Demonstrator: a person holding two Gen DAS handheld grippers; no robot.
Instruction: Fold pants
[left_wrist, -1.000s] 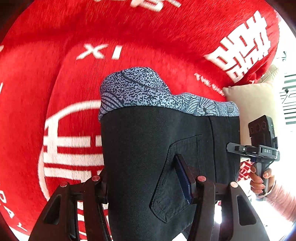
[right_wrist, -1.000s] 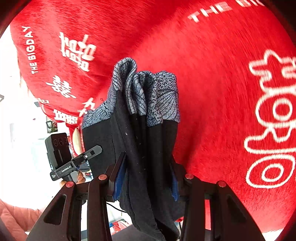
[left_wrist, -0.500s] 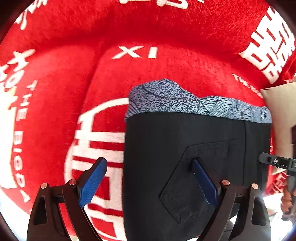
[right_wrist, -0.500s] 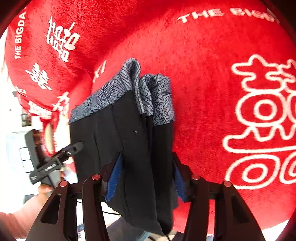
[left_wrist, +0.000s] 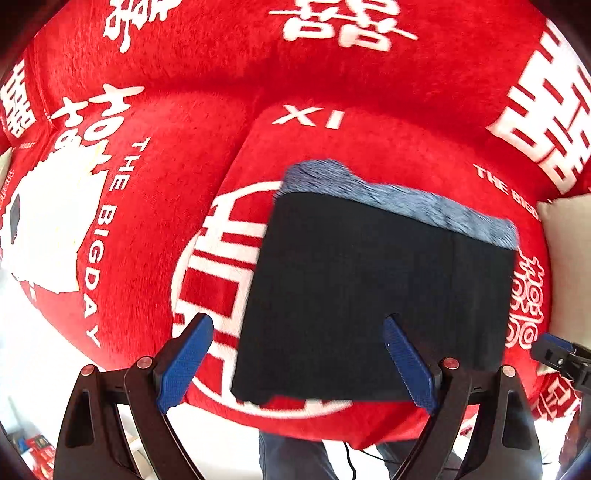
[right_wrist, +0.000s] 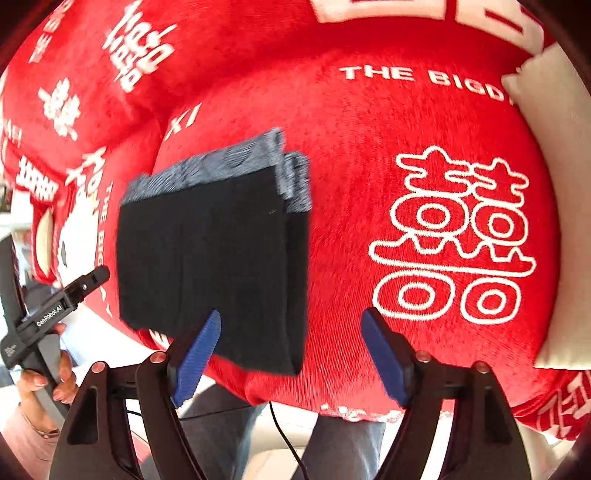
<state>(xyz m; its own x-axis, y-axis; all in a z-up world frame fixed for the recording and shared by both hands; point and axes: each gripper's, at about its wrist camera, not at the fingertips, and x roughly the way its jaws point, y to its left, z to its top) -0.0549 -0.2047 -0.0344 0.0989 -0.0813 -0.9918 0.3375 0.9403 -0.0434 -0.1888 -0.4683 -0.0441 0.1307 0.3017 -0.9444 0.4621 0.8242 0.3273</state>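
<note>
Lying flat on the red cover (left_wrist: 155, 206), ahead of both tongs: pants (left_wrist: 373, 295), folded into a thick black block. Showing a grey patterned band (left_wrist: 402, 199) along the far edge, away from the tongs. Running long side roughly left to right across the view of the left tongs (left_wrist: 297, 356), slightly tilted, with the patterned band pointing up and away. Stacking in several layers at the right-hand edge, as seen from the right tongs (right_wrist: 290, 356).

Standing wide apart, left tongs, blue pads (left_wrist: 184, 362) gripping nothing; left pad hovering over bare red cover just left of the pants, right pad overlapping the near edge of the black cloth in the picture, contact impossible to tell. Standing wide apart too, right tongs, holding nothing; left pad (right_wrist: 197, 356) sitting in front of the near corner of the pants, right pad over bare cover, well to the right of the cloth.

Showing at the left edge of the right view: the other tool gripped in a hand (right_wrist: 44, 373). Resting at the far right, beyond the right pad: a beige cushion (right_wrist: 557, 221), touching the red cover.
</note>
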